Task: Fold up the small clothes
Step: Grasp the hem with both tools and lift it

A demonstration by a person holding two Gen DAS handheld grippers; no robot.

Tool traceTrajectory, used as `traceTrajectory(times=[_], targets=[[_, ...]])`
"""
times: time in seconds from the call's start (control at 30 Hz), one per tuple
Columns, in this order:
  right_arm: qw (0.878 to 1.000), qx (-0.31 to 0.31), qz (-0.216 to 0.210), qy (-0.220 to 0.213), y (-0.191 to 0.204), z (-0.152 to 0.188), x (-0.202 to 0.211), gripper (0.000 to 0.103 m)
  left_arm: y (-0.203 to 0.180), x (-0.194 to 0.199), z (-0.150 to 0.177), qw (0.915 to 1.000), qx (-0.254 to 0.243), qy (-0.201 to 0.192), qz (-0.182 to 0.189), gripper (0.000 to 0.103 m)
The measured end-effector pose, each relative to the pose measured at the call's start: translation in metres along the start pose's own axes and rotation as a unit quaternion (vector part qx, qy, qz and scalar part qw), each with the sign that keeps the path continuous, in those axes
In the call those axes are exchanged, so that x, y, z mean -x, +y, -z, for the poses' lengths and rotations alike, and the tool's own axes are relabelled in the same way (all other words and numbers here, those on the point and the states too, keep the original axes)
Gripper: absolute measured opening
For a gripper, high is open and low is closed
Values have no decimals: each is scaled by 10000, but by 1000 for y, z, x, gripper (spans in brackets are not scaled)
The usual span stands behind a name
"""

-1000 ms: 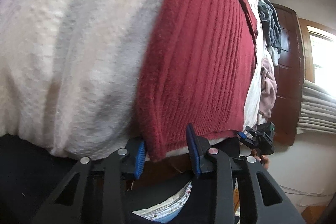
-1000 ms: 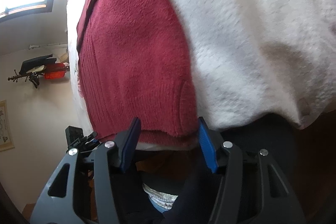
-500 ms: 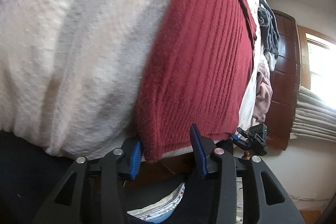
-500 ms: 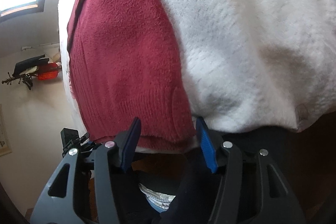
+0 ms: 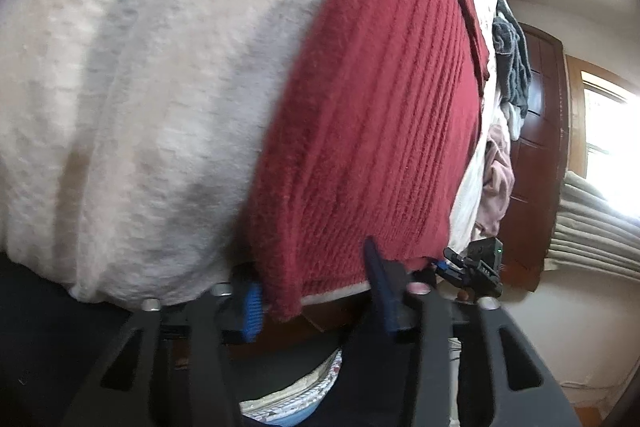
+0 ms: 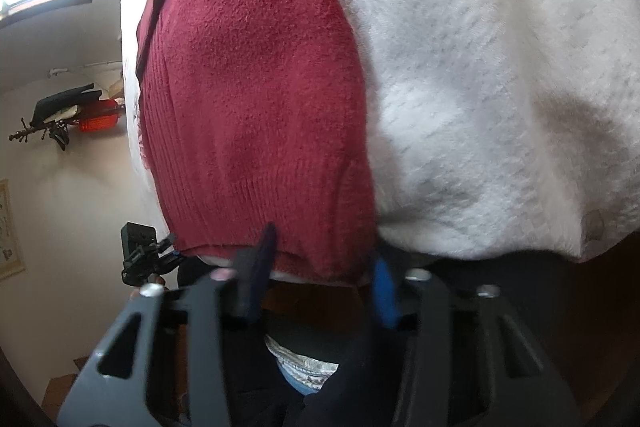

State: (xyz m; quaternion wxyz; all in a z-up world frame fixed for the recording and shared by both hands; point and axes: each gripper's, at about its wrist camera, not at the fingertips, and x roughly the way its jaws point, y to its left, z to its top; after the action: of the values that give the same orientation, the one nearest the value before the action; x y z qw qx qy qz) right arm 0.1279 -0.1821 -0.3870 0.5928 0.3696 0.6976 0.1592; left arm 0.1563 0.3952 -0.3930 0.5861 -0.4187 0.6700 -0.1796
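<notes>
The red knit (image 5: 372,131) lies flat on a white blanket (image 5: 132,99), its hem at the near edge. Both tongs — left (image 5: 312,291), right (image 6: 324,279) — gape wide, each straddling a hem corner, probably so the hem can be lifted evenly.

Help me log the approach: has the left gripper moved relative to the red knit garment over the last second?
Yes. The left gripper has crept forward; the red garment's near corner now hangs lower between its open jaws.
</notes>
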Motion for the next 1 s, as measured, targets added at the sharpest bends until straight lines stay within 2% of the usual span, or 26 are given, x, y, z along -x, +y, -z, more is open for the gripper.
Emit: traceTrajectory(times=[0.03,0.07,0.17,0.37,0.7,1.0], targets=[[10000,-24,-71,23,-2,0,0,14,3,1,1,9999,87,1,88,14],[9999,-21,-98,5,-3,1,0,11,4,1,3,9998,124,-12,133,8],[9998,3,-157,-84,-5,6,4,5,6,4,7,9995,182,-138,236,7],[9974,68,-588,-400,5,17,25,4,-7,25,15,9972,122,-400,614,6],[9890,420,-1157,-819,43,17,70,4,-62,67,17,9902,-303,-755,1134,6],[9812,663,-1454,-1079,81,0,98,4,-114,93,-7,9860,-628,-918,1243,6]])
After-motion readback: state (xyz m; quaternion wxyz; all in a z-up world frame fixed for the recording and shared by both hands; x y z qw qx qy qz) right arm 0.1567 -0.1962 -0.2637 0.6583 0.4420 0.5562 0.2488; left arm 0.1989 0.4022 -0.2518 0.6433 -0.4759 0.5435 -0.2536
